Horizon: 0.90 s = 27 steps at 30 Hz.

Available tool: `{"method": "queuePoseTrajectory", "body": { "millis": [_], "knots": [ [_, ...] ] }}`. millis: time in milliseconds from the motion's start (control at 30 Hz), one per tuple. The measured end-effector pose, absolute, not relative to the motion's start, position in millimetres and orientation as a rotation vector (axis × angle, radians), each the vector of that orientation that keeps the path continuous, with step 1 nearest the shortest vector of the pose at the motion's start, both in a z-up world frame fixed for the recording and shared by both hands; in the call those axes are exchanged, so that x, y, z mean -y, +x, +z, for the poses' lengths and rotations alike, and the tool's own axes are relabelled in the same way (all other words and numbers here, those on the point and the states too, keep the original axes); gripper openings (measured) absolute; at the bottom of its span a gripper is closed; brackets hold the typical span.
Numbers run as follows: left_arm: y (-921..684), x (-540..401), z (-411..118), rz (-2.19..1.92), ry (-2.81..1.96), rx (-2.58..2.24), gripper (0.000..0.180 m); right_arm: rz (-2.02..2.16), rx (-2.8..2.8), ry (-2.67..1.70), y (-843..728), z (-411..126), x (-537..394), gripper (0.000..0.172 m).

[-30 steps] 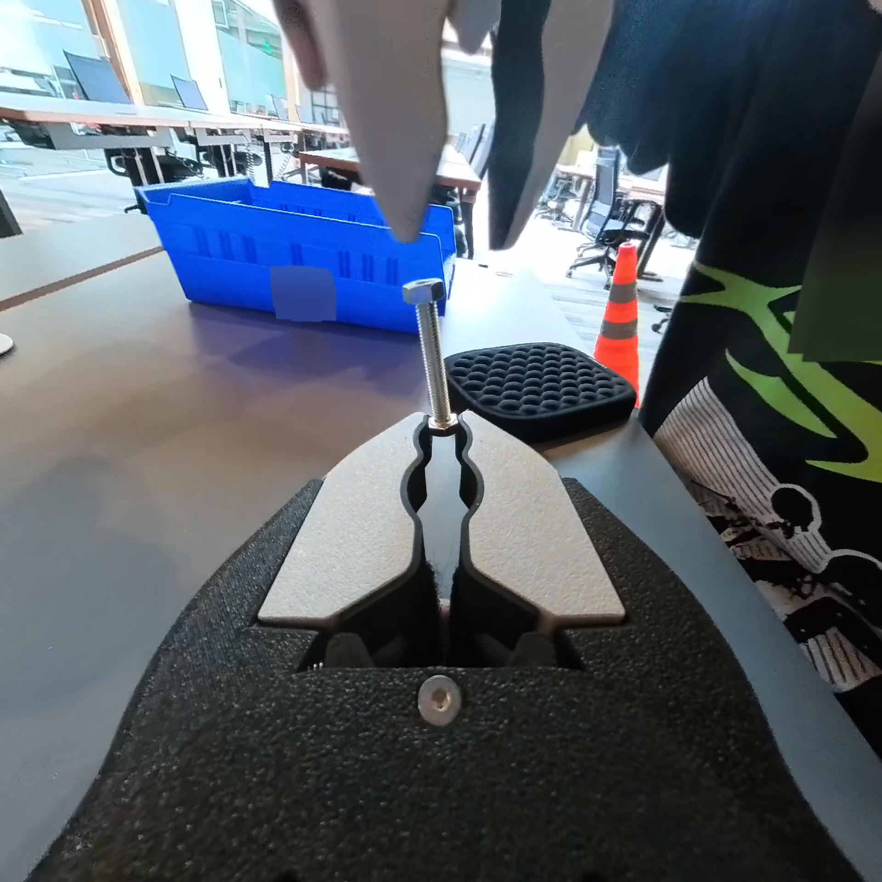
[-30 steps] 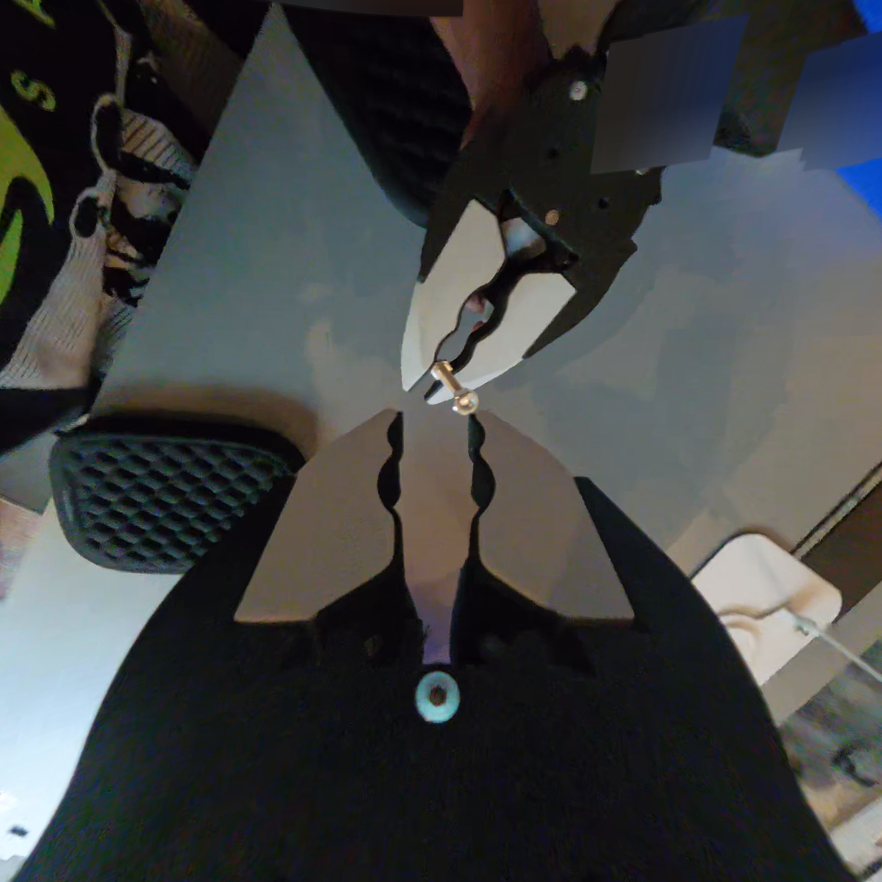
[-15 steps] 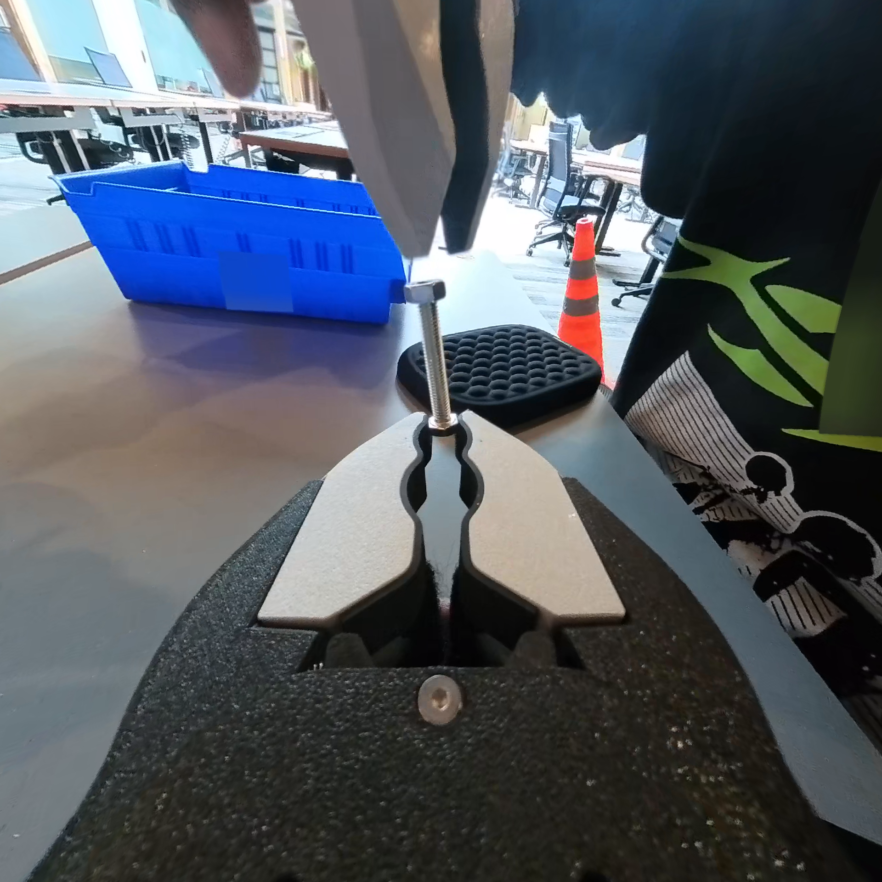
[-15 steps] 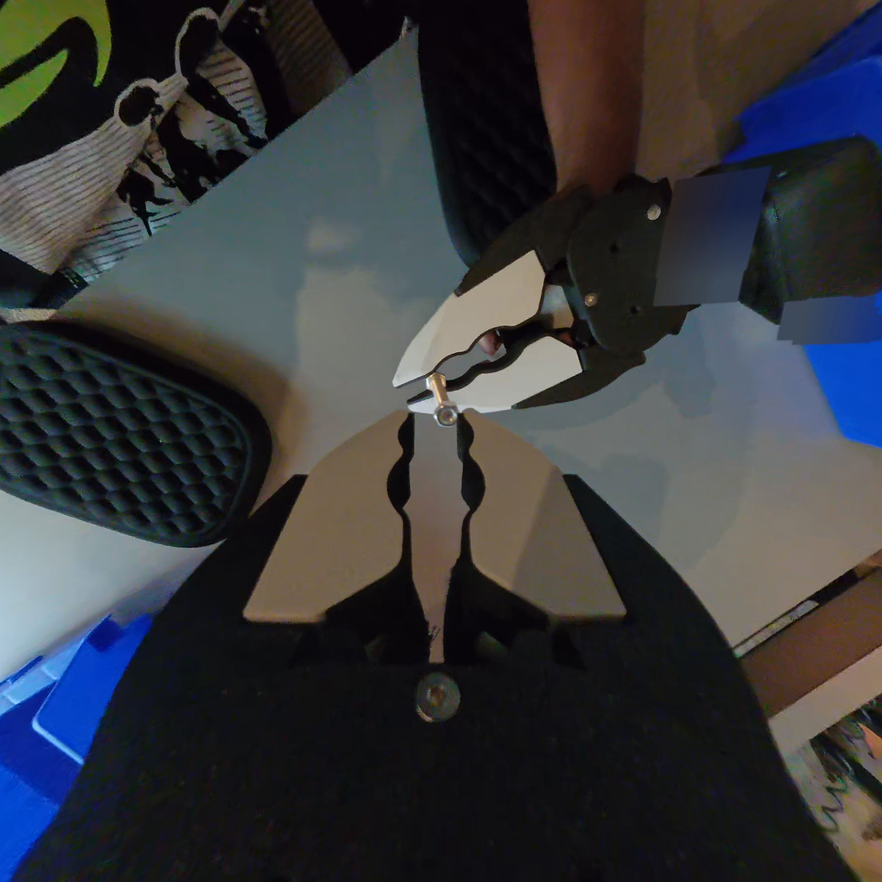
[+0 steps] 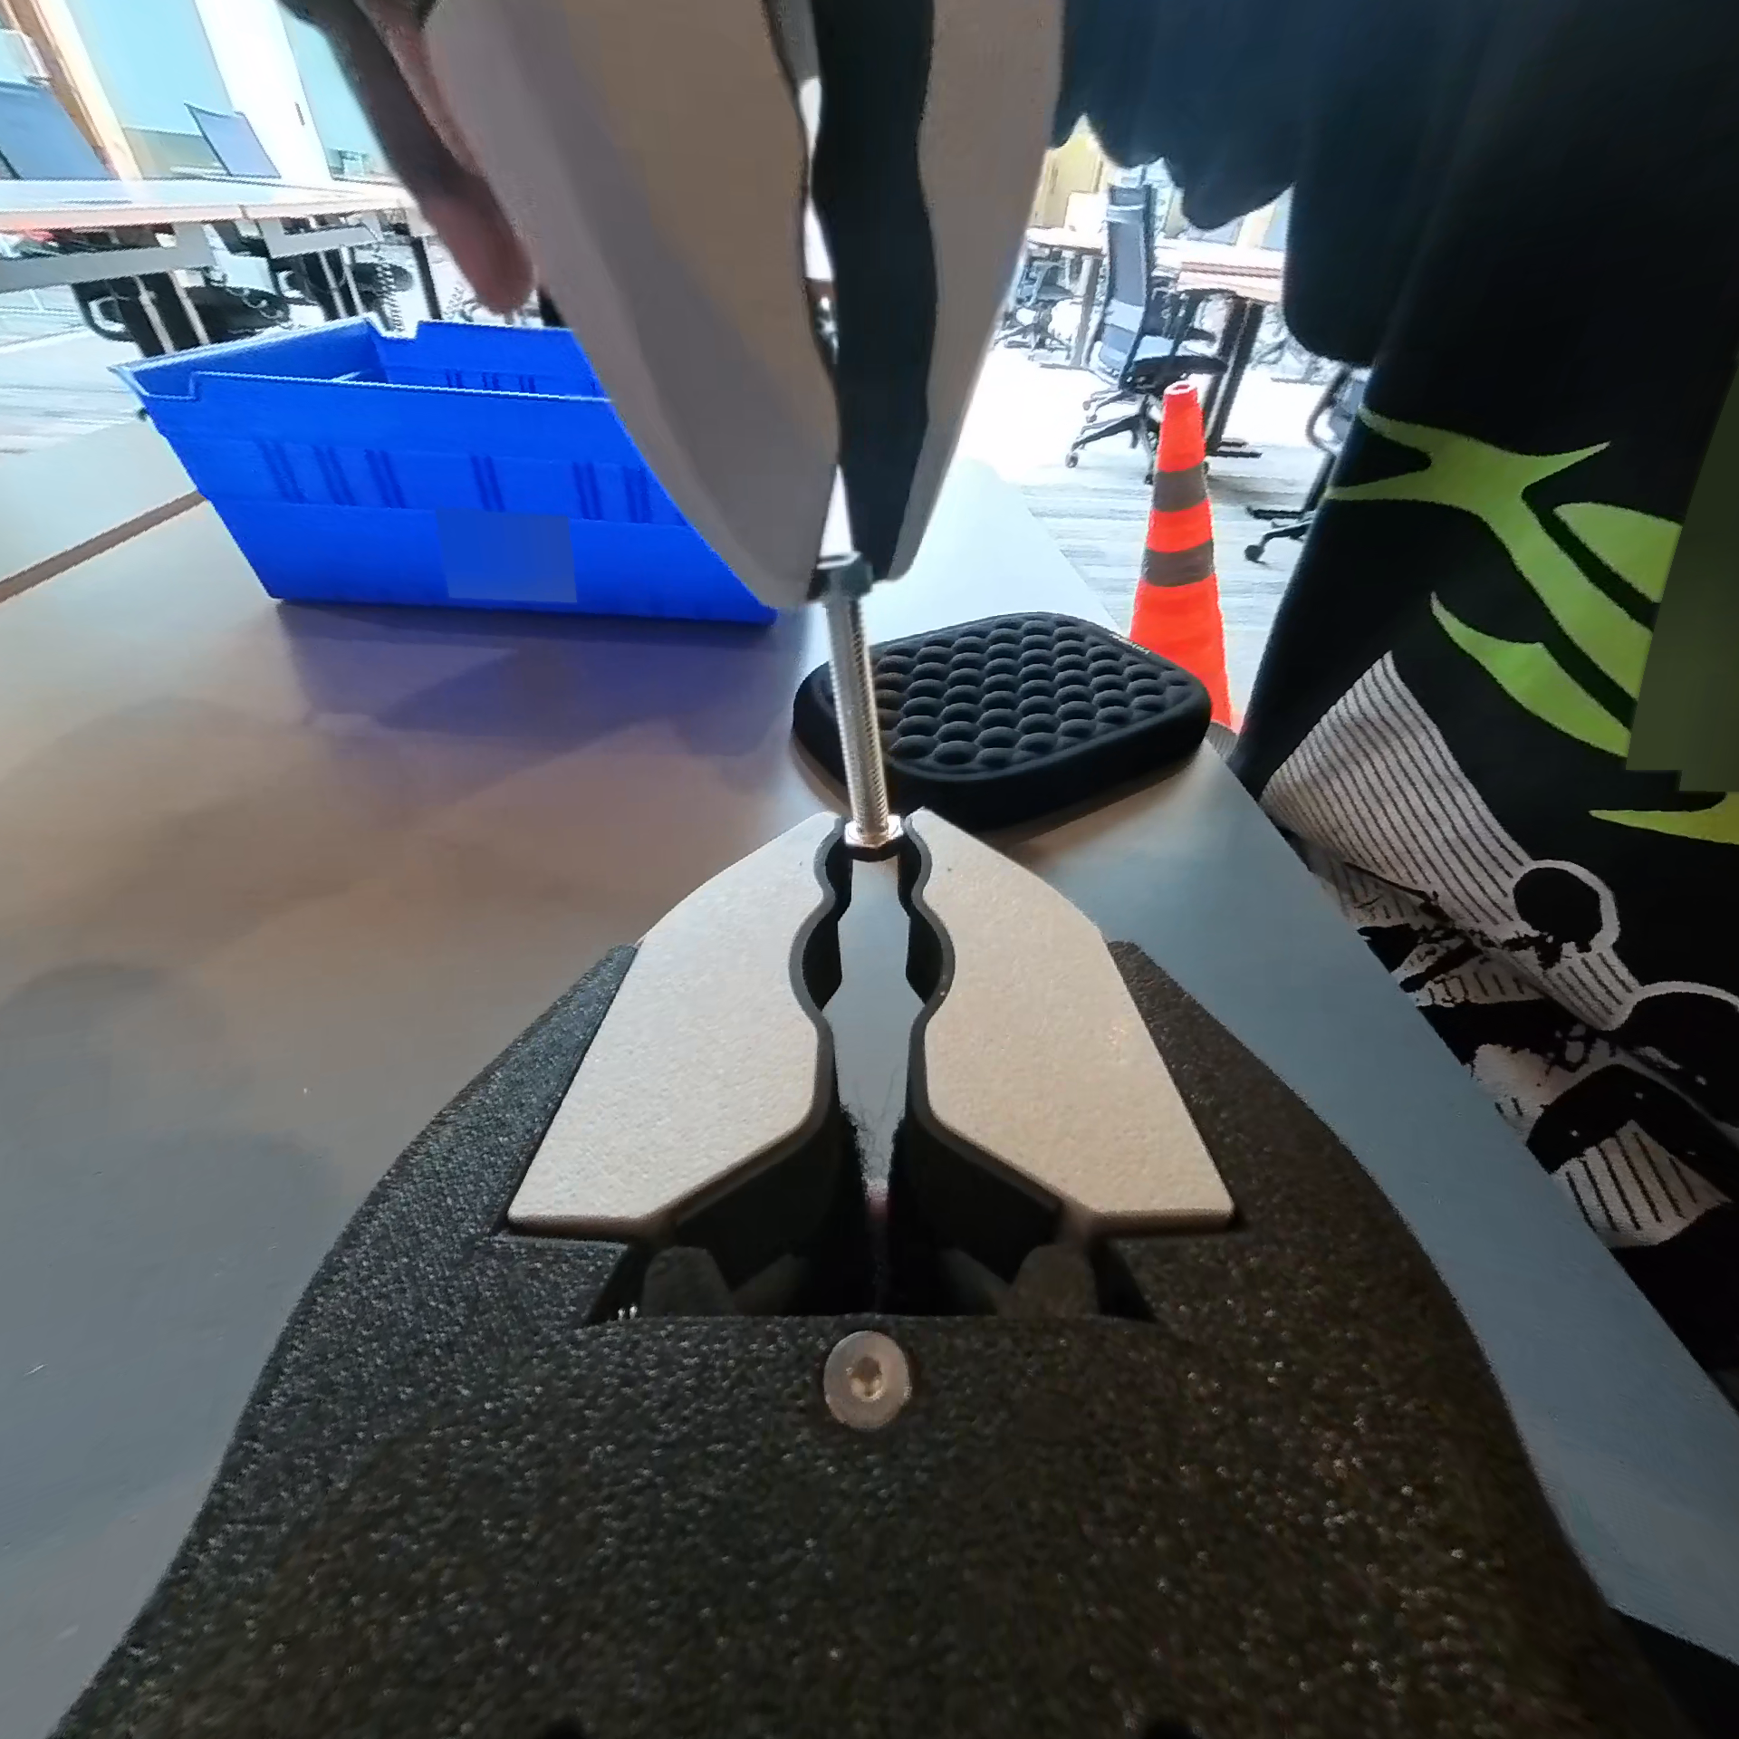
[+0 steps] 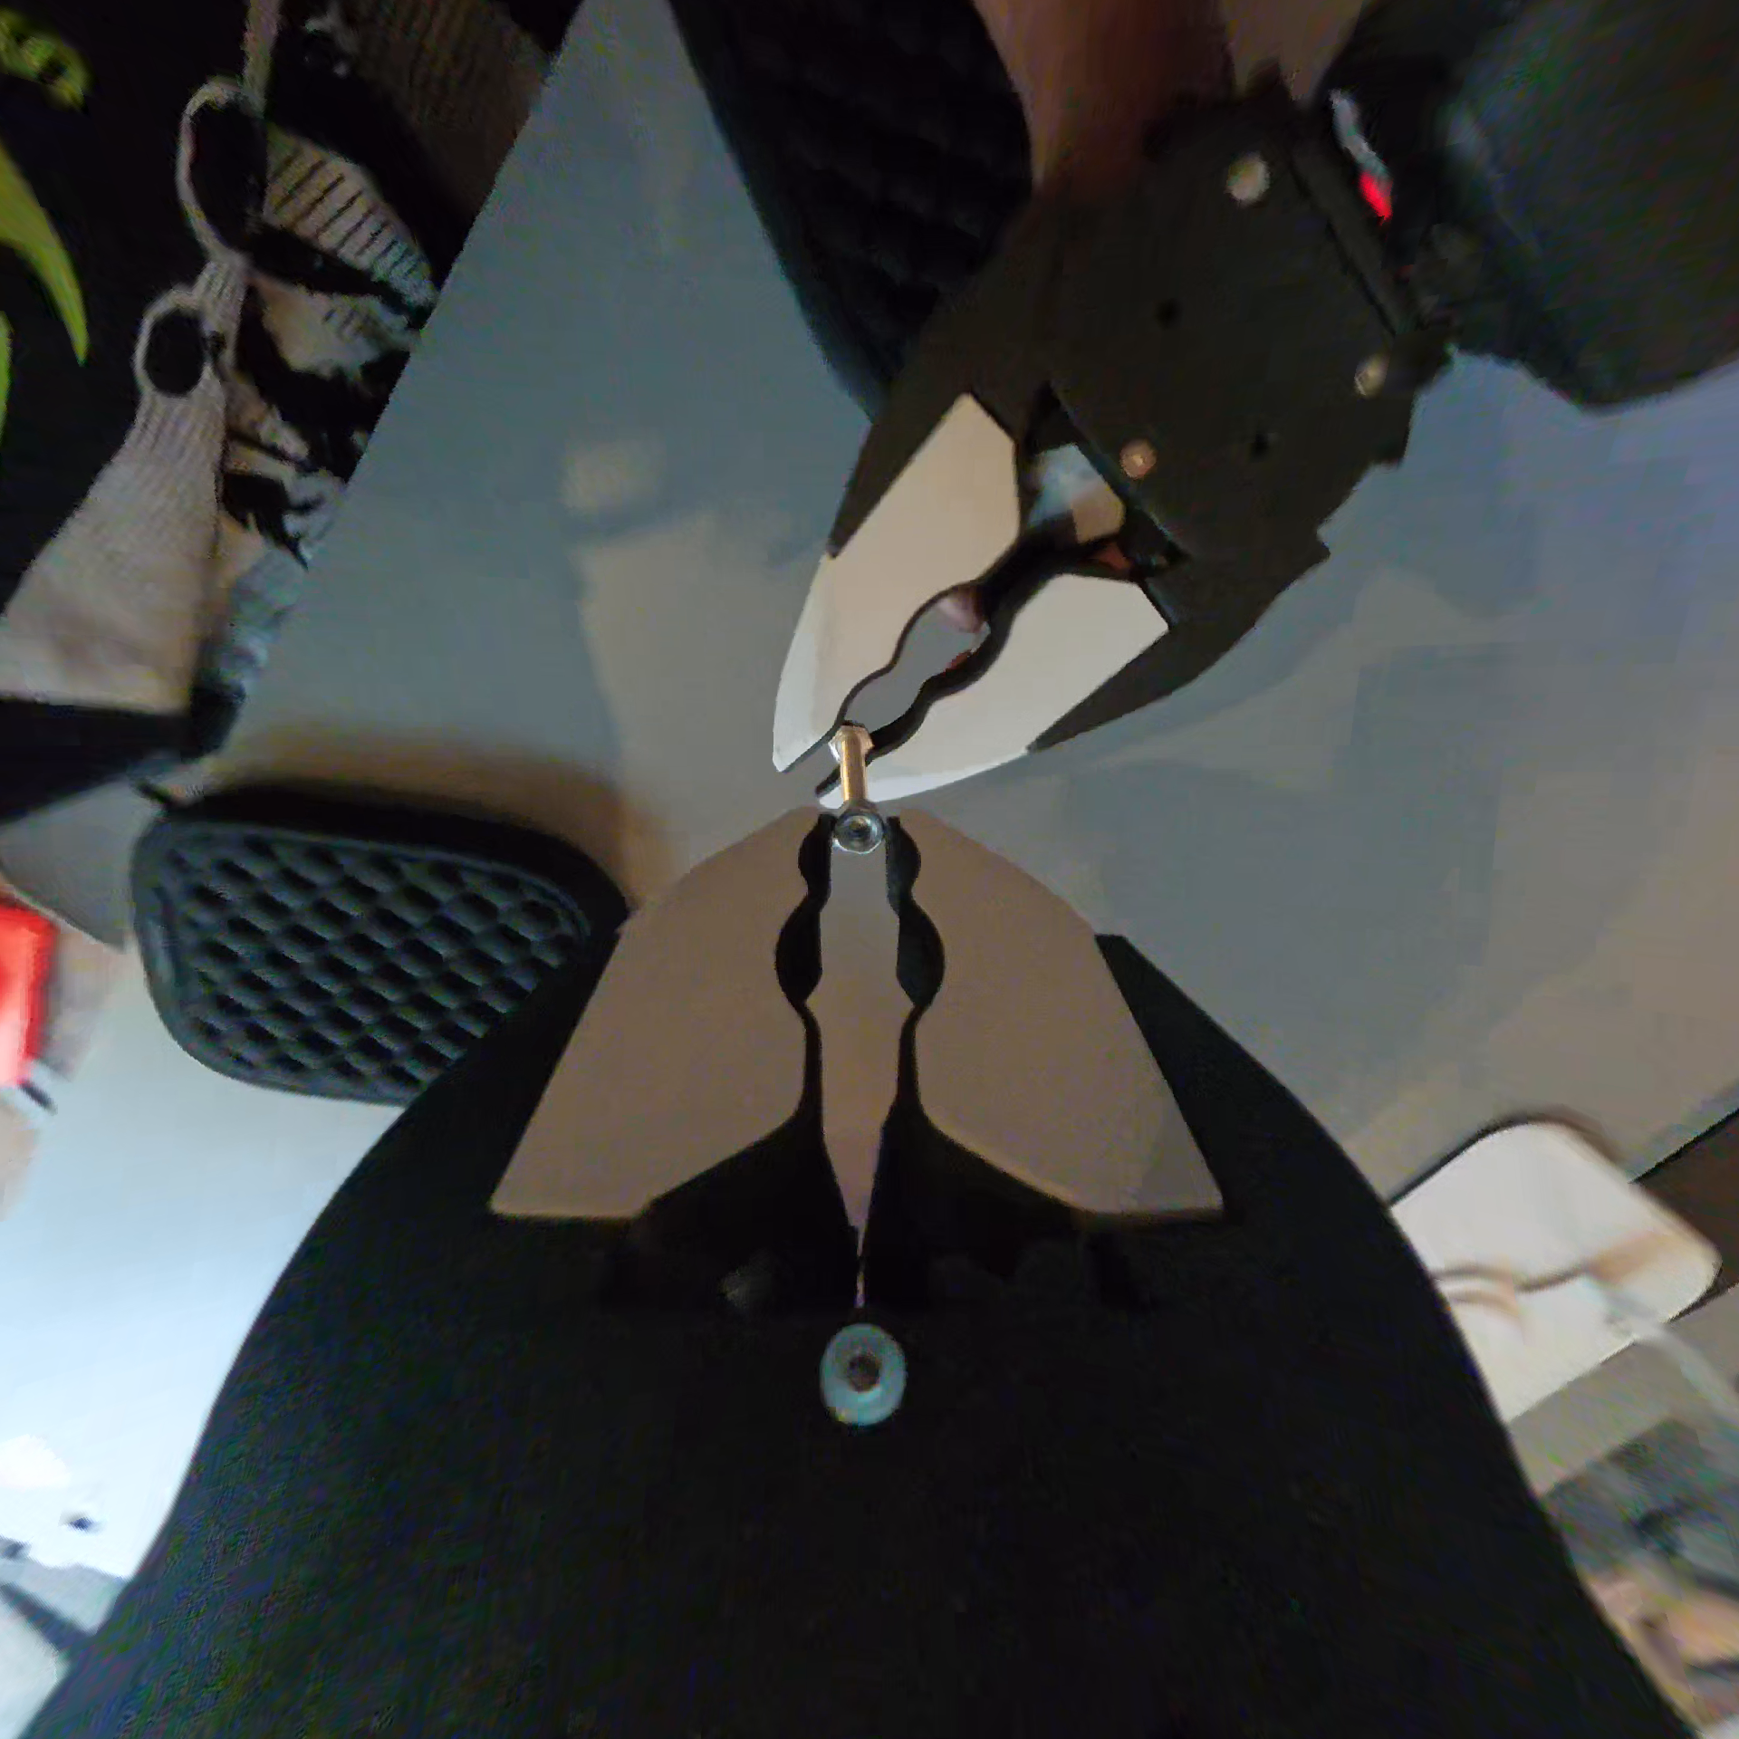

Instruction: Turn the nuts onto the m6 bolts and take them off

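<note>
I am working over a grey tabletop (image 5: 395,847) in an open office, with desks and chairs visible toward 12 o'clock in the left wrist view.

Nearest in the left wrist view, my left gripper (image 5: 870,840) fills the 6 o'clock half of the picture. Its two pale fingers (image 5: 715,1016) are drawn close and clamp a small silver nut (image 5: 873,836) at their tips, a pad pressing each side. From the nut a threaded silver bolt (image 5: 858,696) rises toward 12 o'clock, standing nearly upright above the table.

At the upper end of the bolt, my right gripper (image 5: 844,576) comes down from 12 o'clock, and its fingertips are closed on the bolt's hex head (image 5: 844,572). The right wrist view confirms this from above: the head (image 6: 856,832) sits pinched between the right gripper's (image 6: 858,830) own tips at picture centre, with the shank running toward 12 o'clock into the left gripper's (image 6: 852,743) tips.

Just beyond the bolt, toward 1 o'clock, lies a black honeycomb-textured pad (image 5: 1012,715) on the table near its edge. Farther off, at 10 o'clock, stands a blue plastic bin (image 5: 414,470). Beyond the table edge, at 1 o'clock, an orange traffic cone (image 5: 1181,555) stands on the floor. A person in a dark printed shirt (image 5: 1506,659) occupies the 3 o'clock side.
</note>
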<state>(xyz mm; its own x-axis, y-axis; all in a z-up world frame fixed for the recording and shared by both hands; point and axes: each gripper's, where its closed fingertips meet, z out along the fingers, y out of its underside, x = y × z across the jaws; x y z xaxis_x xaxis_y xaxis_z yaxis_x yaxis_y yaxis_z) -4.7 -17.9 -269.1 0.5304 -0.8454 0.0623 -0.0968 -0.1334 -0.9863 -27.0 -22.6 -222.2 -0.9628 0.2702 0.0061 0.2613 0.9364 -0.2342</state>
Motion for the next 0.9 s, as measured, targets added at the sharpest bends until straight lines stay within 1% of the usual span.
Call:
{"method": "queuePoseTrajectory", "body": {
  "millis": [67,133,200,233,267,467,533,633,733,867,900],
  "knots": [
    [-4.1,17.6,-270.1,-0.776,-1.594,-0.831,0.009,0.343,3.013,-0.681,-27.0,-222.9,23.9,0.011],
    [-3.0,18.2,-270.7,-0.765,-1.592,-0.842,0.009,0.340,2.980,-0.825,-24.4,-223.0,25.4,0.012],
    [-2.9,18.4,-270.7,-0.767,-1.591,-0.843,0.009,0.332,2.975,-0.825,-22.1,-222.5,23.7,0.028],
    [-2.7,18.6,-270.6,-0.769,-1.590,-0.844,0.009,0.341,2.984,-0.778,-21.3,-221.3,23.7,0.033],
    [-2.5,18.9,-270.4,-0.768,-1.588,-0.847,0.009,0.356,2.996,-0.701,-21.0,-219.4,24.8,0.034],
    [-2.2,20.2,-269.1,-0.777,-1.574,-0.852,0.009,0.274,2.992,-0.073,-20.4,-219.7,26.0,0.021],
    [-1.5,21.0,-269.1,-0.780,-1.571,-0.859,0.009,0.300,2.964,0.026,-23.2,-220.0,29.6,0.017],
    [-1.5,21.1,-268.6,-0.780,-1.567,-0.859,0.009,0.336,2.951,0.060,-26.4,-219.5,32.1,0.010],
    [-1.7,20.7,-268.3,-0.773,-1.566,-0.856,0.009,0.334,2.973,-0.066,-26.2,-219.6,31.7,0.010],
    [-1.4,19.2,-268.4,-0.734,-1.561,-0.853,0.009,0.338,2.946,-0.560,-28.0,-219.5,33.0,0.010],
    [-1.5,18.7,-267.2,-0.724,-1.552,-0.847,0.009,0.365,2.906,-0.649,-29.0,-218.0,35.0,0.013]
  ]
}}
